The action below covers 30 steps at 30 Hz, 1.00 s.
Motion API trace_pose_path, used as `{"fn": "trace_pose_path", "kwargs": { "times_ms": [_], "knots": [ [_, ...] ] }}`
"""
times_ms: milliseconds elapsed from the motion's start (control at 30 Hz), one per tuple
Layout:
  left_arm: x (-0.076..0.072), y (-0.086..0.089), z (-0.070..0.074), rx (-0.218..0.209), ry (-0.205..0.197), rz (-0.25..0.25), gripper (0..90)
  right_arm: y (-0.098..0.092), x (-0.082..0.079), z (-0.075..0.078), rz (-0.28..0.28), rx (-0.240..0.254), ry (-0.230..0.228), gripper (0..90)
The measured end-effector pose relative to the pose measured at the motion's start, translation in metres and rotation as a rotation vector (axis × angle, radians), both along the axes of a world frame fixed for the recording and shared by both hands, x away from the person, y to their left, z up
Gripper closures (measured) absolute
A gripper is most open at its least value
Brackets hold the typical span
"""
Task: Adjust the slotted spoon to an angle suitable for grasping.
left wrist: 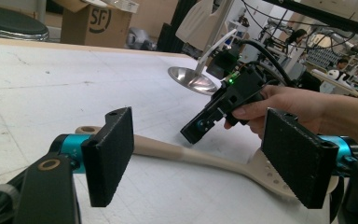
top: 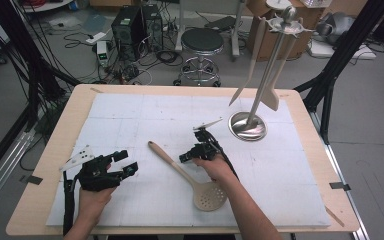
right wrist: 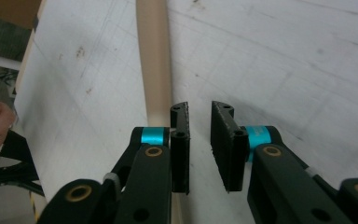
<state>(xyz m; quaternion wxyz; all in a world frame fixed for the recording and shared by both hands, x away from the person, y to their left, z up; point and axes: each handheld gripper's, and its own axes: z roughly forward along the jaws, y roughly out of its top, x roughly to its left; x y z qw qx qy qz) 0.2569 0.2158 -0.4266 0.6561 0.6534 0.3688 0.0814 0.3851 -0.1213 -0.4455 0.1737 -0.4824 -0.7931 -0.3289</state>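
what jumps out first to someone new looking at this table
A beige slotted spoon lies diagonally mid-table on the white mat, the right gripper just beside its handle, jaws slightly apart. At the far right stands a shiny metal rack hung with utensils.

One slotted spoon (top: 190, 175) is lying on the white mat (top: 130, 115), left of the metal stand (top: 260, 85). One stand is rising at the mat's far right. Two utensils (top: 250, 60), possibly three, are hanging from the stand; the overlap blurs them. Two grippers are working near the spoon: left gripper (top: 125, 162) and right gripper (top: 190, 152). One stool (top: 201, 42) is sitting beyond the stand.
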Motion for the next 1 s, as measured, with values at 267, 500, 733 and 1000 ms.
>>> {"fn": "trace_pose_path", "kwargs": {
  "times_ms": [267,500,733,1000],
  "knots": [
    [0.002,-0.003,0.000,-0.001,0.002,-0.006,26.0,-0.013,-0.008,0.003,-0.010,0.069,0.023,65.2],
    [0.000,-0.006,0.002,0.005,-0.003,-0.017,26.1,-0.018,-0.023,0.009,0.021,0.067,0.000,60.1],
    [0.001,-0.007,0.002,0.007,-0.004,-0.016,26.1,-0.021,-0.032,0.014,0.037,0.059,0.011,58.0],
    [0.004,-0.011,0.001,0.010,-0.001,-0.026,26.1,-0.019,-0.035,0.016,0.052,0.061,0.026,58.3]
  ]
}}
